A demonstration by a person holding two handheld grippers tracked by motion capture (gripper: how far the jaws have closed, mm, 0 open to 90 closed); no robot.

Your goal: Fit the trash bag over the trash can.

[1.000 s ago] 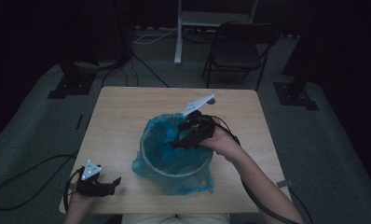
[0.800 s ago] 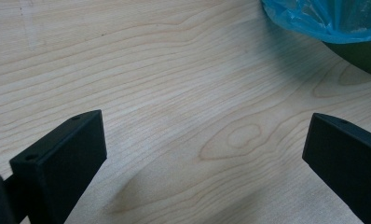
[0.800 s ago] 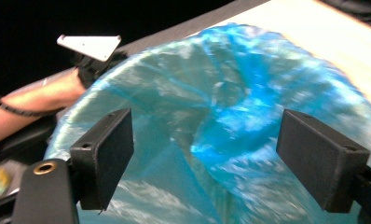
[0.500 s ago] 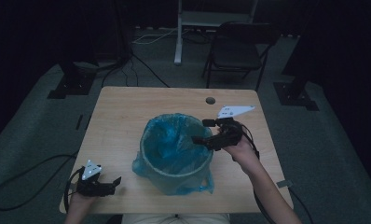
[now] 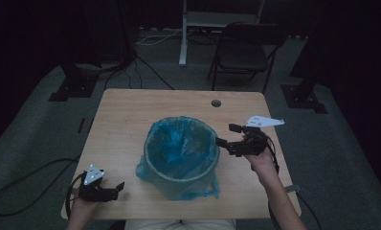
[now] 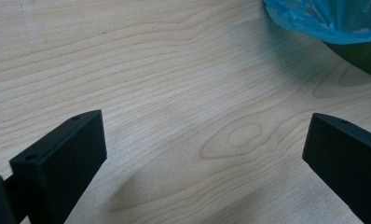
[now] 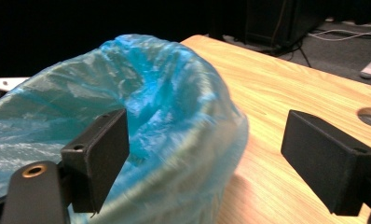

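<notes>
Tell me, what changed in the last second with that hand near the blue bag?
The right gripper drew back from over the bin's blue bag to the table on its right, jaws open and empty. The left gripper and bin stayed put.

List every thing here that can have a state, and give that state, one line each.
Bin: upright on the table, lined.
Blue bag: mouth open, folded over the bin's rim; contents unclear.
Left gripper: open, empty, low at the table's near left corner.
Right gripper: open, empty, beside the bin's right rim.
Folding chair: unfolded, on the floor behind the table.
</notes>
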